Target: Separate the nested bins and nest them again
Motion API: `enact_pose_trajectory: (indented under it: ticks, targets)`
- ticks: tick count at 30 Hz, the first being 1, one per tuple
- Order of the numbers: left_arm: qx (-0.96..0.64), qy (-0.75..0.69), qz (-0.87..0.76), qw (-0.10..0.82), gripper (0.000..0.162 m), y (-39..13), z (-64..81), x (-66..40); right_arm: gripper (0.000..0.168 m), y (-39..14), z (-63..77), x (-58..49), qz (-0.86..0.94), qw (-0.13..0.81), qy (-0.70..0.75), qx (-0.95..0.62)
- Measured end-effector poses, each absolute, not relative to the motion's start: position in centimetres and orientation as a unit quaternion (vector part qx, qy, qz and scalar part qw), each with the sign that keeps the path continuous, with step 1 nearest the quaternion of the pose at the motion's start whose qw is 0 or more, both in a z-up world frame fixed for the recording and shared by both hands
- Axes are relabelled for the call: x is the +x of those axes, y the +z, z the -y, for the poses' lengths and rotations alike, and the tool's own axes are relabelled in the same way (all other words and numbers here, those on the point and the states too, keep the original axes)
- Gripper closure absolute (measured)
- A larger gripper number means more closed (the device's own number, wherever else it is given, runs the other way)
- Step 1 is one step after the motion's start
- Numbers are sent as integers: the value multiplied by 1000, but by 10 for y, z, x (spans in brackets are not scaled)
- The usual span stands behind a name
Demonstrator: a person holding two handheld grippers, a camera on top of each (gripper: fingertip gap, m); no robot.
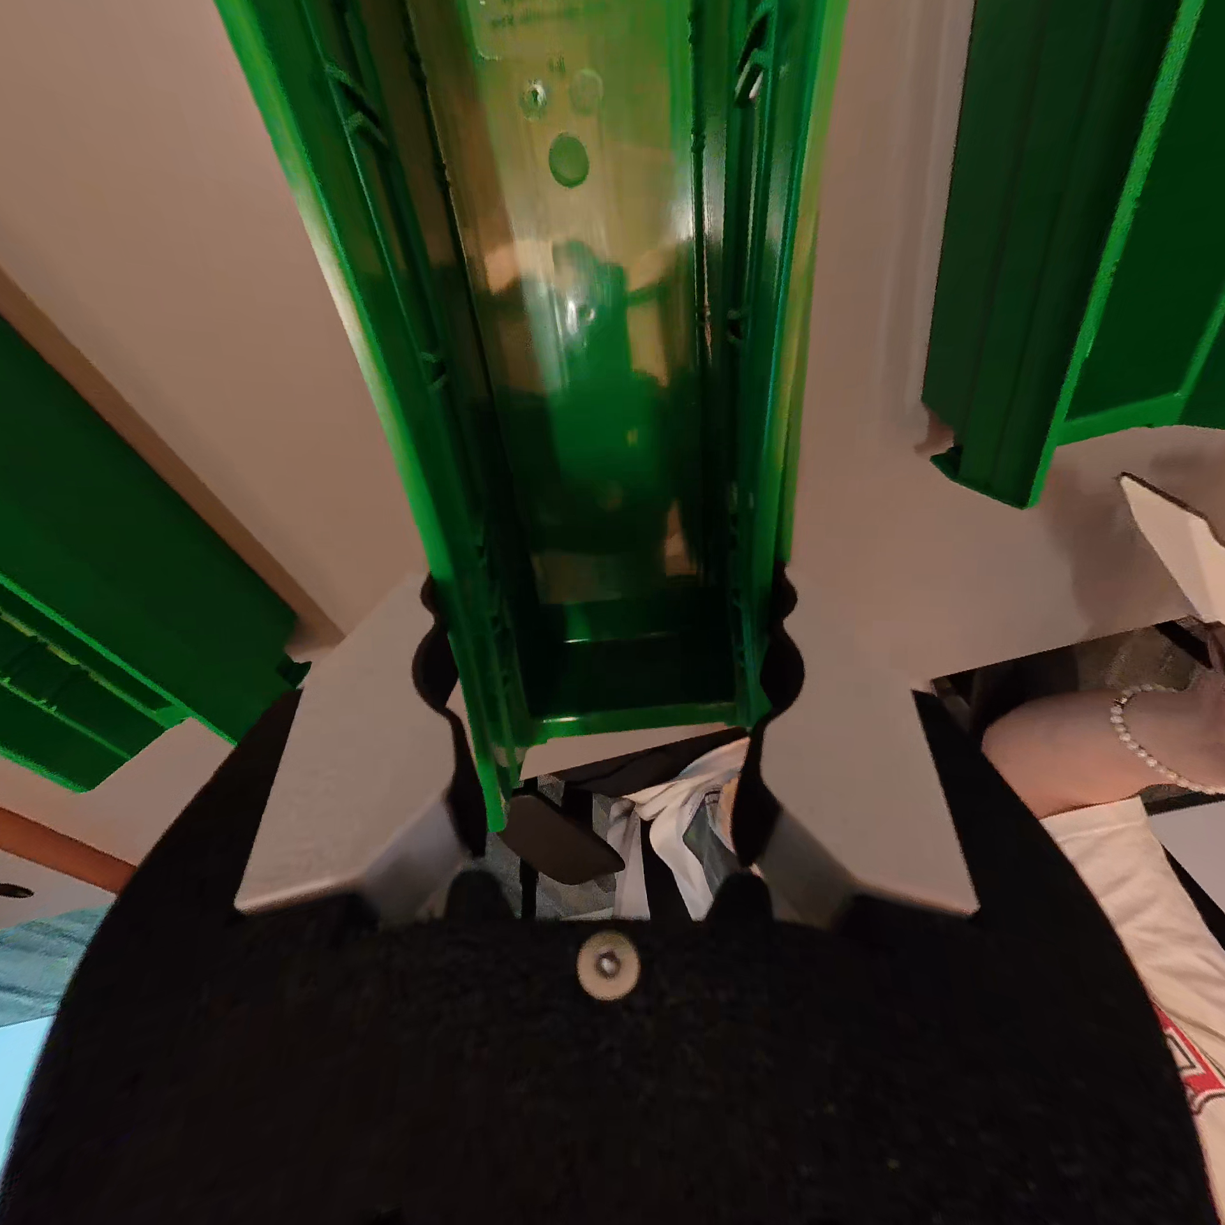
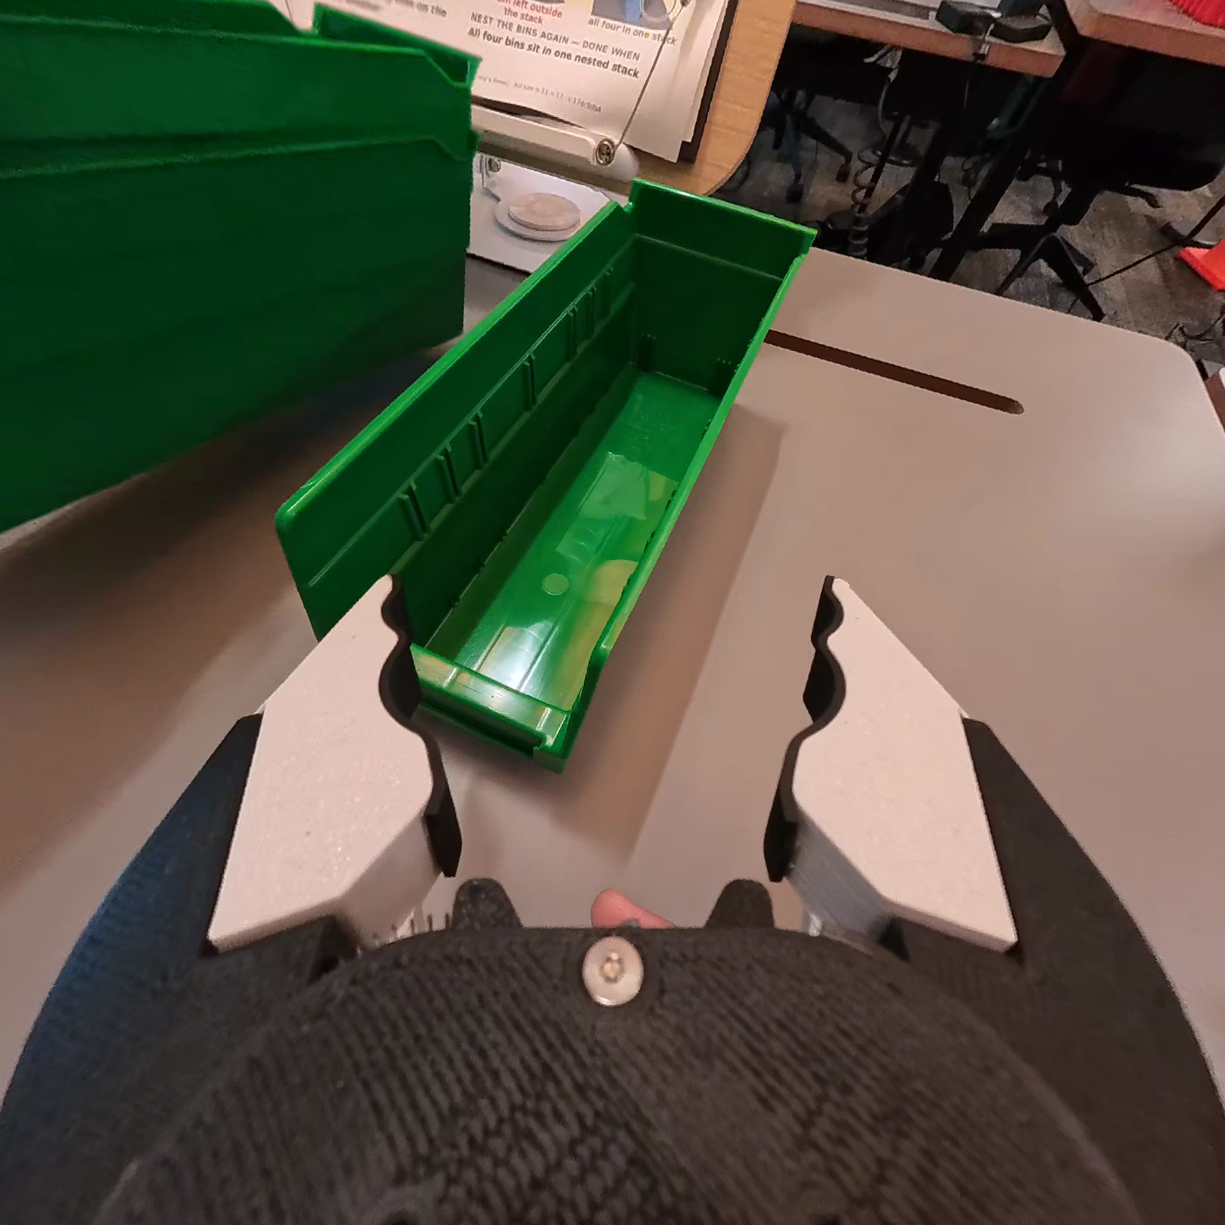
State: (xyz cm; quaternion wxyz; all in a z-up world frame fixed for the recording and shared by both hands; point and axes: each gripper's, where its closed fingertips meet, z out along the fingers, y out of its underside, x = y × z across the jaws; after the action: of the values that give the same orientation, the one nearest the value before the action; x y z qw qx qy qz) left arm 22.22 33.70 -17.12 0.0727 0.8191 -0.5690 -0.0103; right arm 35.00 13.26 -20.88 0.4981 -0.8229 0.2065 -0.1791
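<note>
Your left claw point(image 1: 606, 716) gripped a long green bin point(image 1: 596, 364) across its near end, fingers pressed against both side walls. Your right claw point(image 2: 606, 729) hung released over the grey worktop point(image 2: 928, 530), just short of another green bin point(image 2: 563, 530) lying there; more bins point(image 2: 219, 265) stood at left.

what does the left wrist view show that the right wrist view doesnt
Only the left wrist view: the left gripper shut across a green bin, gripping its side walls from outside, plus a forearm with a bead bracelet.

Only the right wrist view: the right gripper open and empty, a single green bin standing upright on the grey table, a printed sheet behind, and office chairs.

Both: more green bins off to the side, and the same gripper design.
</note>
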Motion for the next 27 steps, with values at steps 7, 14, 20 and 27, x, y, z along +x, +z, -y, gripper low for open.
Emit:
enact_pose_trajectory:
  ticks: [7,14,20,27]
  targets:
    - [819,-15,566,96,59,-196,-328,217,49,-214,-134,349,-205,493,-176,-827]
    - [782,-77,614,75,44,-215,-340,216,49,-214,-133,351,-207,491,-178,-827]
    - [778,-16,627,-46,36,-199,-365,275,49,-218,-127,358,-218,489,-176,-826]
    - [730,-3,677,-98,30,-194,-375,324,49,-218,-122,363,-228,490,-176,-823]
